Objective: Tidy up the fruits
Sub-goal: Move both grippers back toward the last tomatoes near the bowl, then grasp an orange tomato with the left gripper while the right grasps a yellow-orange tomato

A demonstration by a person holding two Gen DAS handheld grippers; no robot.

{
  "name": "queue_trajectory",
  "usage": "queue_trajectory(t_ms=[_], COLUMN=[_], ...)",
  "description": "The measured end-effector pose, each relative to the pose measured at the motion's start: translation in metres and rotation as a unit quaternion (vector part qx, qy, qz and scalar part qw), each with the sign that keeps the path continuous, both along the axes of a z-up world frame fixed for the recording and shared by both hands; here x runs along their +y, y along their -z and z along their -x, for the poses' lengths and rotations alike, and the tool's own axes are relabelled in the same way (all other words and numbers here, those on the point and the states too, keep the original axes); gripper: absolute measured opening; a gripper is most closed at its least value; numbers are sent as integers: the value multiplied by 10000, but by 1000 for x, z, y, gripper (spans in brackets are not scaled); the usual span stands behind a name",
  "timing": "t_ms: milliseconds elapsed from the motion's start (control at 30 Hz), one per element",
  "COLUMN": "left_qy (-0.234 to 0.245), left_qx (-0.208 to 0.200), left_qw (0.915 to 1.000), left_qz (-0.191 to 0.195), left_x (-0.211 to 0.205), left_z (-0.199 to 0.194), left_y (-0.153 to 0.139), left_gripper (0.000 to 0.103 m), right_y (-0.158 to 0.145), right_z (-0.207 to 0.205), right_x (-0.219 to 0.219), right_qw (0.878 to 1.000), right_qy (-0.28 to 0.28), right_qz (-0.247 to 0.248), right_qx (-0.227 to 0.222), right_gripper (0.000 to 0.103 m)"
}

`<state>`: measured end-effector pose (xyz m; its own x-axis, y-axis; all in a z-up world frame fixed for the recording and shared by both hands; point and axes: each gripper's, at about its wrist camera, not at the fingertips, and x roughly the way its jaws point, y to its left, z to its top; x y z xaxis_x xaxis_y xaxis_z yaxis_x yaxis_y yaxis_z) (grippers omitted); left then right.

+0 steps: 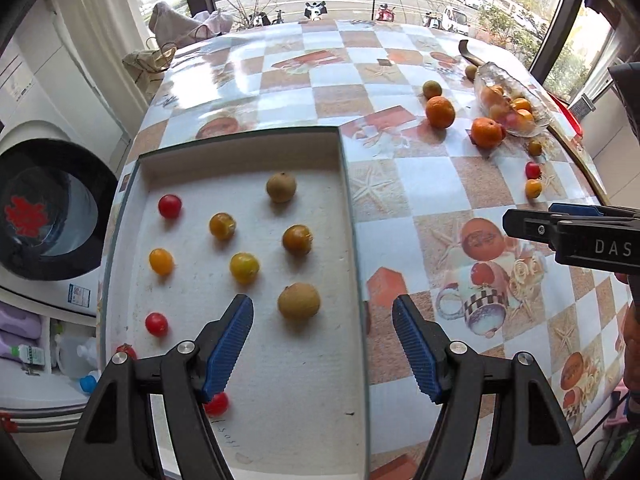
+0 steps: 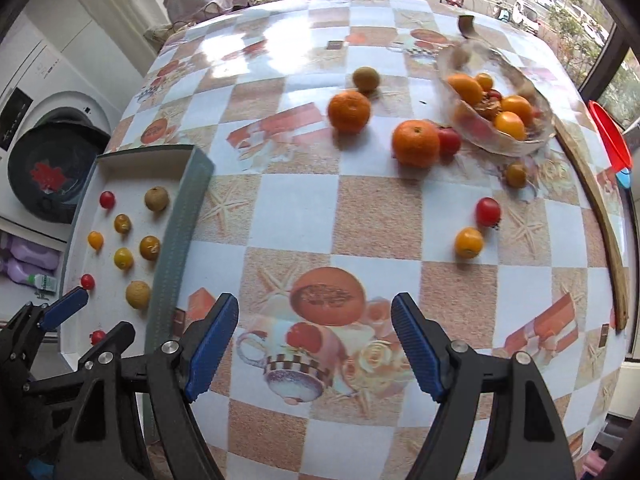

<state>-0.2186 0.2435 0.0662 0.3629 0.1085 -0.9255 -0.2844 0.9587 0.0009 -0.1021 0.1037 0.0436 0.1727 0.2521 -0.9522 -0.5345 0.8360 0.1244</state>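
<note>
A white foam tray (image 1: 248,360) (image 2: 120,160) on the table's left holds several small fruits in rows: red and yellow cherry tomatoes (image 1: 244,267) and brown longans (image 1: 299,301). My left gripper (image 1: 322,344) is open and empty just above the tray's near right part. My right gripper (image 2: 314,344) is open and empty above the patterned tablecloth; it also shows in the left wrist view (image 1: 532,228). A glass bowl (image 2: 532,140) (image 1: 536,128) at the far right holds more fruit. Two oranges (image 2: 349,111) (image 2: 415,143) and loose tomatoes (image 2: 469,243) (image 2: 488,211) lie beside it.
The table edge (image 2: 604,216) curves along the right with a red container (image 2: 610,140) beyond it. A washing machine (image 1: 44,208) stands left of the table. A window lies behind the table's far edge.
</note>
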Motion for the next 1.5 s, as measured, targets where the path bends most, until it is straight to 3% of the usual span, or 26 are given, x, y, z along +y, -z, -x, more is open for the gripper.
queue_trajectory(t_ms=[200, 367, 700, 967, 1067, 1100, 1133, 1167, 1233, 1367, 1500], left_qy=[502, 805, 980, 1048, 1105, 1122, 1142, 1150, 1119, 1112, 1100], left_qx=[-171, -339, -428, -358, -339, -329, -310, -261, -233, -291, -316], left_qw=[9985, 9958, 9937, 9935, 9930, 9928, 9926, 9927, 9931, 9924, 9907], left_qz=[127, 269, 345, 274, 261, 251, 258, 266, 264, 446, 732], left_x=[-52, -94, -143, -159, -165, -167, -169, -170, -171, -169, -163], left_z=[-47, -84, -144, -165, -169, -169, -170, -170, -172, -169, -167], left_y=[-1, 3, 24, 35, 37, 38, 39, 41, 44, 43, 43], left_gripper=[73, 73, 73, 73, 73, 71, 61, 53, 49, 22, 22], right_y=[3, 10, 23, 31, 32, 32, 33, 32, 32, 31, 25], right_z=[-50, -87, -145, -161, -163, -162, -161, -160, -159, -157, -151], right_x=[-65, -94, -104, -97, -94, -93, -92, -92, -93, -103, -114], right_qw=[9959, 9928, 9953, 9965, 9966, 9967, 9969, 9970, 9969, 9953, 9945], right_qy=[895, 1188, 853, 540, 463, 432, 411, 397, 409, 580, 676], right_qz=[82, -47, -453, -630, -668, -667, -660, -651, -658, -740, -771], right_qx=[-135, -160, 26, 119, 144, 147, 152, 129, 137, 241, 234], right_gripper=[81, 64, 53, 43, 33, 27, 26, 26, 26, 25, 25])
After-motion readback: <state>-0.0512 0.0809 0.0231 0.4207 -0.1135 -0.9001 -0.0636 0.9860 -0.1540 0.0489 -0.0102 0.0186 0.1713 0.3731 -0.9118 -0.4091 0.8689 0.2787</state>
